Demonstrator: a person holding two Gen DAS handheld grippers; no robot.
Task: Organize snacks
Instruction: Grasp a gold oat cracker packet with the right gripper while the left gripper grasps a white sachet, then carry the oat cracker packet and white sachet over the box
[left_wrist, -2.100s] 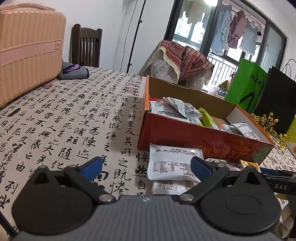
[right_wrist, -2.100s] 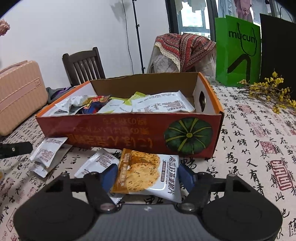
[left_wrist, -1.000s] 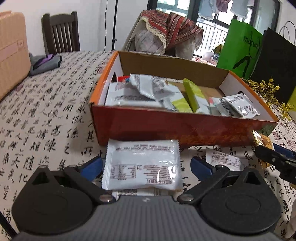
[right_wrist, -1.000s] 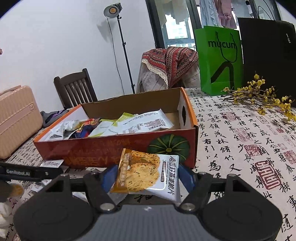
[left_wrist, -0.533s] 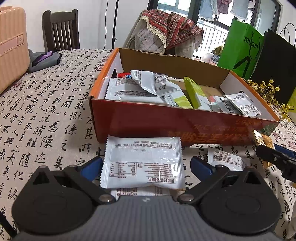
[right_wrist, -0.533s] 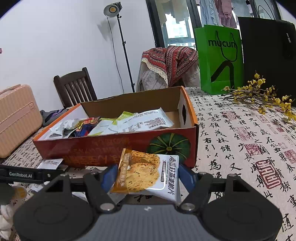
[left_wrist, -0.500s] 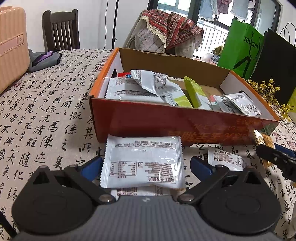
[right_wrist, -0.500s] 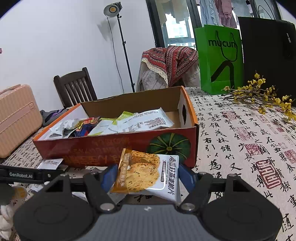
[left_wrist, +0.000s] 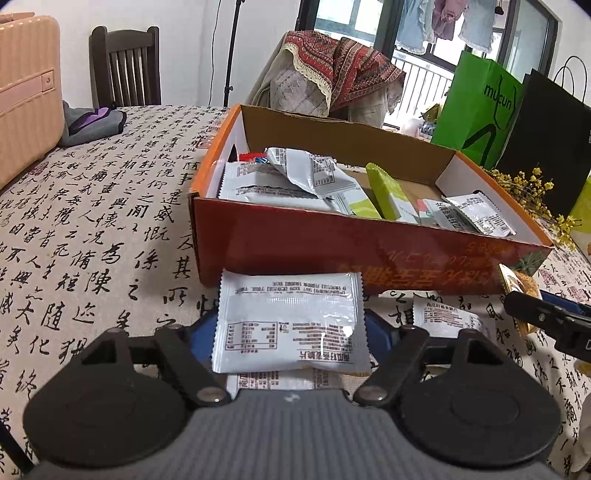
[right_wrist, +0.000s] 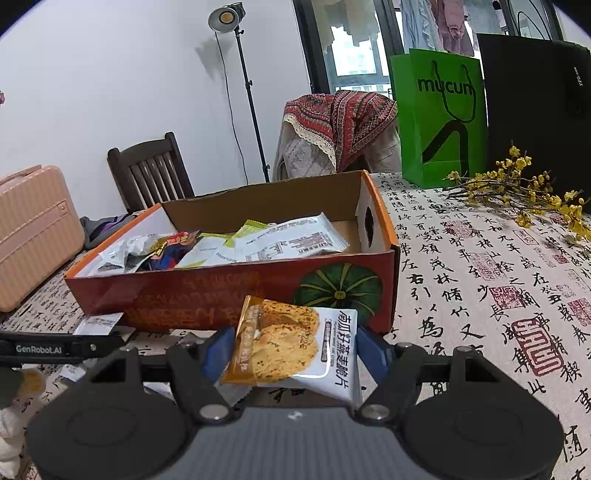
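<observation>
**Near side of box: two grippers, two packets**

Left gripper closing on one white foil snack packet, pads touching. Right gripper clamps one orange-and-white biscuit packet. Both before one orange cardboard box.

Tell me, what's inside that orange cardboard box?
The orange box holds loose snack packets: white ones, a green one and a dark colourful one. Anything beneath them is covered.
</observation>
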